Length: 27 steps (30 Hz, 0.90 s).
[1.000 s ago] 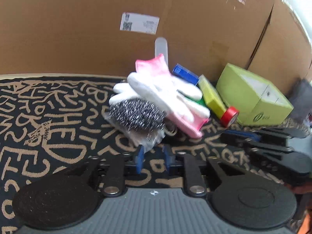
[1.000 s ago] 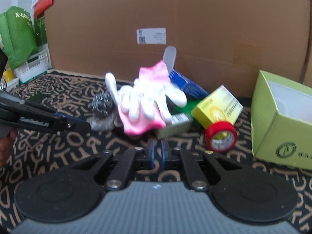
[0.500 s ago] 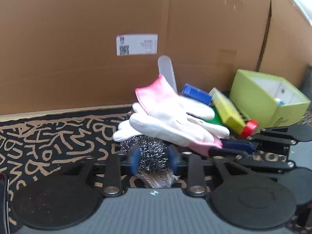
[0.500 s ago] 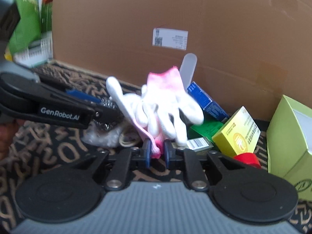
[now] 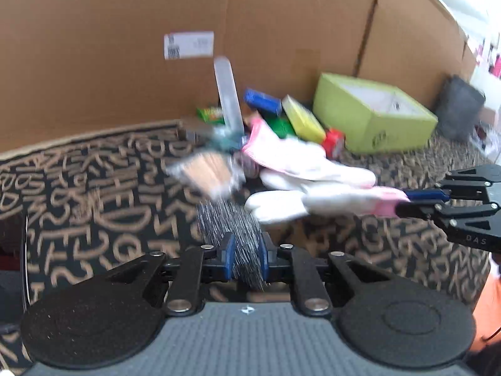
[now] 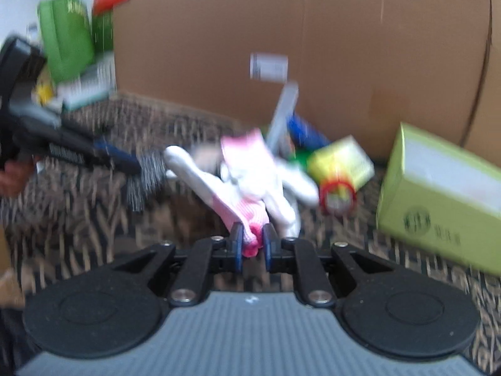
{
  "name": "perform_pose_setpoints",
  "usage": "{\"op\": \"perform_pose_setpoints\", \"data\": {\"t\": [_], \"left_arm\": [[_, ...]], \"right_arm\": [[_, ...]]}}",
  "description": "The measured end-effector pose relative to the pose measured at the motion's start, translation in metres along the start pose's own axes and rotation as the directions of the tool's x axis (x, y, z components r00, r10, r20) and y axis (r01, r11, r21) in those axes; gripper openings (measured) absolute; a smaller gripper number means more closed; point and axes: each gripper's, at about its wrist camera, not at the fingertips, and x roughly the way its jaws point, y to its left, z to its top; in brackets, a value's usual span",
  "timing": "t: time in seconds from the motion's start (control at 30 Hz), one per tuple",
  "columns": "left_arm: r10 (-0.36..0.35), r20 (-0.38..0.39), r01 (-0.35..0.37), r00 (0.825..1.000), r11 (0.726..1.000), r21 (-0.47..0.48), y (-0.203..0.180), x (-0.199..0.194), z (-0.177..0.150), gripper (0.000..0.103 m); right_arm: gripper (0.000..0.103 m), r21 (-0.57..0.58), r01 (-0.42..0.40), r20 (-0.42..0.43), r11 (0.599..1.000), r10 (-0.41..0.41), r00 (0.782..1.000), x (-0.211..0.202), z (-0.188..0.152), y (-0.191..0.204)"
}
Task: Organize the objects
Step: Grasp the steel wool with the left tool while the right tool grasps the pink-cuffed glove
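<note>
Both grippers have closed on their loads since half a second ago: the scourer that sat under the gloves now sits pulled clear of the pile, and the gloves hang stretched sideways instead of draped over it. Left gripper (image 5: 245, 258) has its jaws narrowed on the steel scourer (image 5: 233, 219), whose wire bulges up and ahead of the blue pads. Right gripper (image 6: 253, 244) pinches the pink cuff of the gloves (image 6: 250, 185) between its jaws, the white fingers splaying ahead and to either side. From the left camera the gloves (image 5: 313, 185) lie ahead and right of the jaws, touching the scourer's upper edge, with the right gripper (image 5: 407, 202) coming in from the far right. Beyond both jaws, against the cardboard wall (image 5: 125, 47), are a clear tube (image 5: 227, 94), a blue box (image 5: 261, 101), a yellow box (image 5: 302, 119), red tape (image 6: 338, 194) and an open green box (image 5: 372, 112). Everything rests on a patterned mat (image 5: 94, 188). Blur hides finer detail.
</note>
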Motion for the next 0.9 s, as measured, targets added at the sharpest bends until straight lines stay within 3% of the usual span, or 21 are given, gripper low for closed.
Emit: {"op": "perform_pose_setpoints", "data": {"t": [0.07, 0.13, 0.17, 0.23, 0.3, 0.43, 0.57, 0.67, 0.73, 0.77, 0.8, 0.87, 0.9], "left_arm": [[0.014, -0.016, -0.015, 1.000, 1.000, -0.012, -0.001, 0.003, -0.005, 0.027], [0.025, -0.016, -0.026, 1.000, 0.998, -0.049, 0.003, 0.006, -0.006, 0.057], [0.034, -0.009, -0.035, 0.999, 0.997, -0.064, 0.004, 0.008, -0.004, 0.062], [0.052, 0.008, -0.051, 0.999, 0.996, -0.074, 0.006, 0.009, 0.000, 0.065], [0.055, 0.007, -0.055, 0.998, 0.996, -0.076, 0.005, 0.012, 0.005, 0.065], [0.038, -0.001, -0.038, 0.999, 0.995, -0.091, 0.005, 0.023, 0.009, 0.068], [0.023, -0.026, -0.026, 0.999, 0.993, -0.116, 0.007, 0.038, 0.013, 0.066], [0.027, -0.031, -0.030, 0.999, 0.993, -0.111, 0.008, 0.042, 0.013, 0.064], [0.034, -0.029, -0.037, 0.999, 0.992, -0.122, 0.010, 0.043, 0.012, 0.065], [0.037, -0.034, -0.041, 0.999, 0.991, -0.129, 0.012, 0.045, 0.012, 0.065], [0.035, -0.041, -0.040, 0.999, 0.990, -0.132, 0.014, 0.046, 0.012, 0.064], [0.026, -0.036, -0.030, 0.999, 0.992, -0.124, 0.015, 0.045, 0.012, 0.044], [0.019, -0.042, -0.024, 0.999, 0.992, -0.120, 0.016, 0.044, 0.014, 0.043]], "right_arm": [[0.018, -0.003, -0.018, -0.079, 1.000, 0.017, 0.997, 0.002, -0.015, 0.000], [0.025, 0.029, -0.028, -0.090, 0.999, 0.031, 0.995, 0.001, -0.021, -0.003], [0.029, 0.050, -0.029, -0.071, 0.998, 0.033, 0.997, -0.001, -0.020, -0.004], [0.037, 0.076, -0.028, -0.006, 0.997, 0.028, 1.000, -0.004, -0.010, -0.007], [0.057, 0.098, -0.039, 0.056, 0.994, 0.034, 0.998, 0.001, 0.006, -0.011], [0.060, 0.129, -0.141, 0.127, 0.982, 0.125, 0.984, 0.015, 0.035, -0.019], [0.060, -0.001, -0.062, 0.102, 0.998, 0.061, 0.993, 0.052, 0.053, -0.004], [0.058, -0.082, -0.004, 0.022, 0.997, 0.006, 1.000, 0.097, 0.050, 0.004], [0.056, -0.085, -0.010, -0.015, 0.996, 0.008, 1.000, 0.119, 0.047, 0.003], [0.048, -0.077, -0.027, -0.020, 0.997, 0.026, 0.999, 0.124, 0.045, 0.003], [0.028, -0.066, -0.053, -0.018, 0.996, 0.051, 0.999, 0.127, 0.045, 0.002], [0.019, -0.049, -0.062, -0.003, 0.997, 0.062, 0.998, 0.122, 0.048, 0.003], [0.016, -0.058, -0.049, 0.019, 0.997, 0.050, 0.999, 0.117, 0.049, 0.003]]}}
